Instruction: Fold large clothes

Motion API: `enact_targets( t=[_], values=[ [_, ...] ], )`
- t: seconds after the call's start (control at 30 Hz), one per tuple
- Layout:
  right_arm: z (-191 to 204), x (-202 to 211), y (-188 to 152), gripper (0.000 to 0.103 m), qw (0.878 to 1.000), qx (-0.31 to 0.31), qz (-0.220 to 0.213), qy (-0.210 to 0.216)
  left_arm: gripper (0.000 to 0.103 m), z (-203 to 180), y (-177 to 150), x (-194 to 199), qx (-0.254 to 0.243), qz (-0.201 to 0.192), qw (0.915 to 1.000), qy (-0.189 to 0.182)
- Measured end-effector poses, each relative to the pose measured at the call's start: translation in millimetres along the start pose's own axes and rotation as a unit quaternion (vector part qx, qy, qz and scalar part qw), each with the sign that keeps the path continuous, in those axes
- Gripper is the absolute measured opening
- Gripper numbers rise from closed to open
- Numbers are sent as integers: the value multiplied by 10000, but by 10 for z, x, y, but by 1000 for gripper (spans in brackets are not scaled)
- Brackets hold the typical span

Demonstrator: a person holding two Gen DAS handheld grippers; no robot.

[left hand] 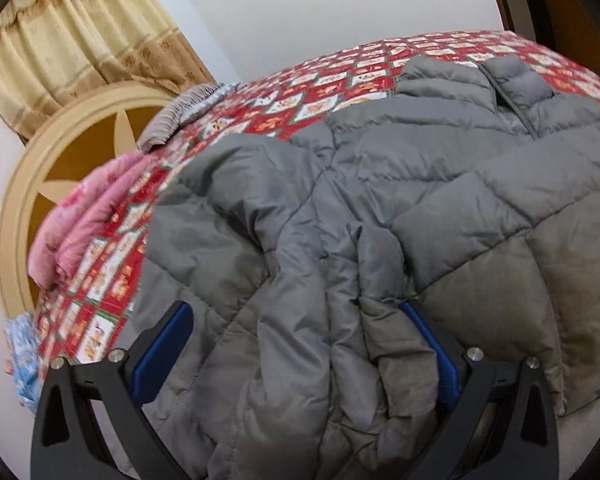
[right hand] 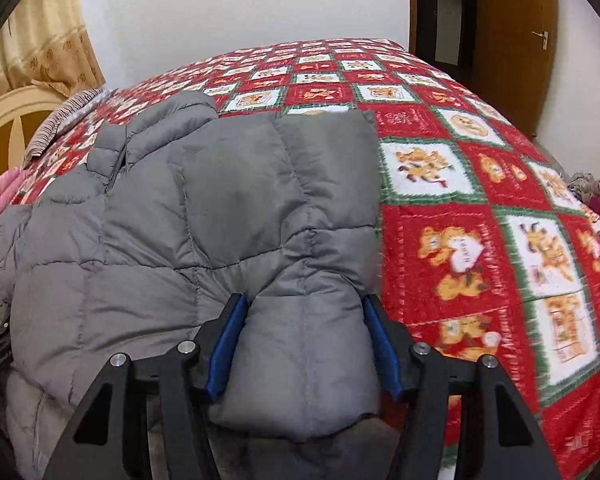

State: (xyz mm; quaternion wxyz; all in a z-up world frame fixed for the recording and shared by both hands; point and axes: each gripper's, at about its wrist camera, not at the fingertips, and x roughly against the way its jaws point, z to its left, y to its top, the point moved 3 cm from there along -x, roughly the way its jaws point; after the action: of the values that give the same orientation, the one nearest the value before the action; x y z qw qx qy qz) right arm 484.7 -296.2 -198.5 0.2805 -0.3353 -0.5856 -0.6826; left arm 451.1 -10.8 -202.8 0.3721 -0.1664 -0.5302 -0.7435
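A grey quilted puffer jacket (left hand: pixel 400 208) lies on a bed with a red patchwork cover (left hand: pixel 300 96). Its collar points to the far side. My left gripper (left hand: pixel 296 312) stands wide open, its blue pads on either side of a bunched fold at the jacket's left bottom edge. In the right wrist view the jacket (right hand: pixel 188 208) fills the left half, with a sleeve folded across its top. My right gripper (right hand: pixel 304 304) has its blue pads pressed against both sides of a puffy section of the jacket's bottom right corner.
A pink folded blanket (left hand: pixel 80 224) and a striped grey cloth (left hand: pixel 176 116) lie at the bed's left end by a cream round headboard (left hand: pixel 28 200). Curtains (left hand: pixel 80 40) hang behind. A wooden door (right hand: pixel 512 40) stands at the far right. The bedcover (right hand: pixel 500 220) stretches to the right.
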Motion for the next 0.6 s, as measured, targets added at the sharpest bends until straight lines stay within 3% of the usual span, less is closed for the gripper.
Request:
enact_targets(
  t=[0.1,0.23,0.4,0.6],
  values=[
    [-24,402,53,61,9993,-140,-348,-25,103,33,-14,-51,194,147,9994,-253],
    [315,735,130,66,9977,149,-650,149,103,-8,-21,-51,216,168,9992,-289],
    [808,444,-35,66,9969,462,-397,500,103,34,-30,-77,365,218,9980,-476],
    [857,91,-286,66,9971,497,-198,538,103,24,-33,-76,362,220,9979,-490]
  ],
)
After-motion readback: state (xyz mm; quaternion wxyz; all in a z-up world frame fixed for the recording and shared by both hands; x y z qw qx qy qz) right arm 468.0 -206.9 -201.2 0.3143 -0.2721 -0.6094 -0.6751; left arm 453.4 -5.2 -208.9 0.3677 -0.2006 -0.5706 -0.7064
